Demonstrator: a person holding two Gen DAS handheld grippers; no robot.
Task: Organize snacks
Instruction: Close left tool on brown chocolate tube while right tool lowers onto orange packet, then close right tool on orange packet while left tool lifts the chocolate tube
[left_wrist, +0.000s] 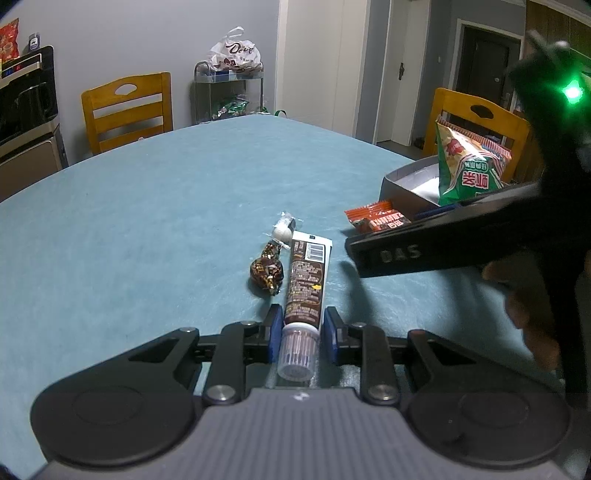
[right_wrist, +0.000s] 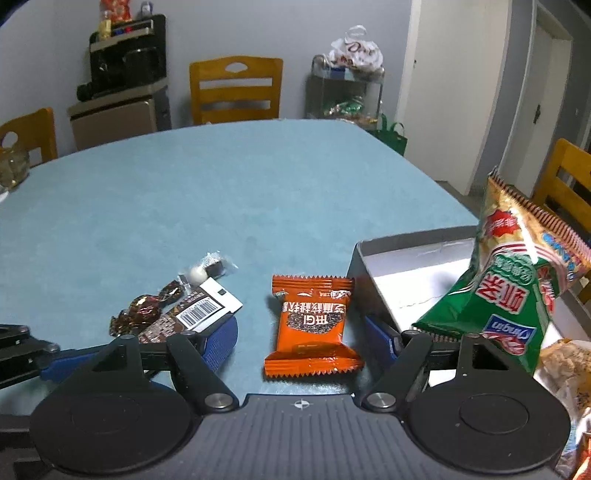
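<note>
Left claw (left_wrist: 298, 328) is clamped on the brown tube (left_wrist: 304, 286) near its cap; lift straight, w/o dragging the foil candy (left_wrist: 266, 272) beside it. Right claw (right_wrist: 301, 338) stands apart, orange packet (right_wrist: 312, 326) lying between its pads on the counter (right_wrist: 221, 206) — centre, then squeeze; grey box (right_wrist: 373, 258) sits beyond, to the right.
</note>
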